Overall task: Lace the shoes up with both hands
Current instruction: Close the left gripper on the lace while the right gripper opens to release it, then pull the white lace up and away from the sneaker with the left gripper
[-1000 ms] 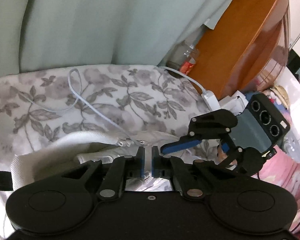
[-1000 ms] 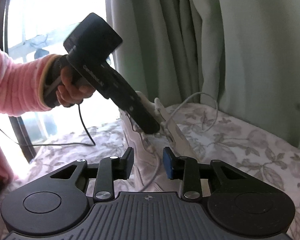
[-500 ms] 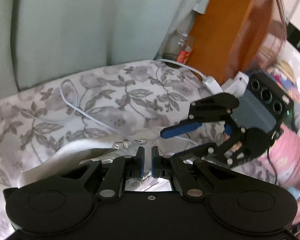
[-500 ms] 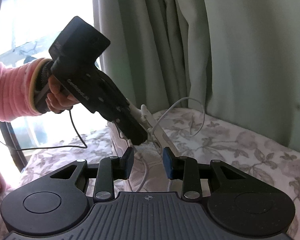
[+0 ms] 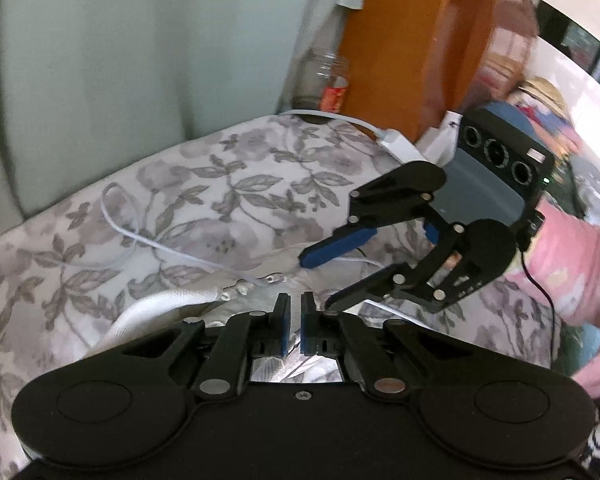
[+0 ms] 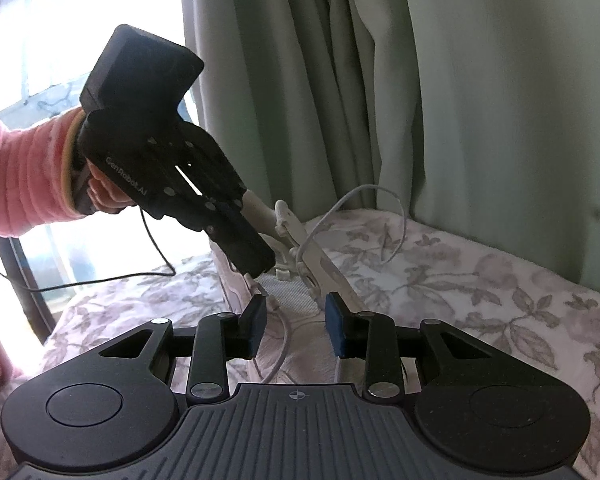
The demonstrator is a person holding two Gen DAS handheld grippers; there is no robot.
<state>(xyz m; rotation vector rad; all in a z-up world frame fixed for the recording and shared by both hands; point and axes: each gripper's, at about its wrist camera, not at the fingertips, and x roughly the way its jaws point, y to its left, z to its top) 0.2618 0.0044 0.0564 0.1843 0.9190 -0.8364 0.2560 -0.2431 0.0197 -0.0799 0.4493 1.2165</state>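
Observation:
A white shoe [image 5: 160, 304] lies on a floral cloth; in the right wrist view its mesh tongue [image 6: 296, 304] sits just ahead of my fingers. My left gripper [image 5: 295, 306] presses onto the shoe, its jaws a narrow slit apart, pinching the shoe's edge. In the right wrist view the left gripper [image 6: 258, 266] comes in from the left. My right gripper [image 6: 295, 320] is open, straddling the tongue end; seen from the left wrist, the right gripper [image 5: 316, 283] hovers just right of the left tips. The white lace [image 5: 172, 250] trails away in a loop; the lace [image 6: 374, 187] arcs over the cloth.
The floral cloth [image 5: 220, 184] covers the surface. A glass jar [image 5: 324, 80], a wooden cabinet [image 5: 420, 40] and a white plug with cable [image 5: 396, 142] stand at the far end. Green curtains [image 6: 480, 80] and a bright window [image 6: 60, 40] lie behind. Pink sleeves [image 6: 12, 184] hold both grippers.
My right gripper has moved closer to the shoe, and its fingers now flank the tongue. The left gripper has tilted while staying on the shoe. Neither jaw opening has changed.

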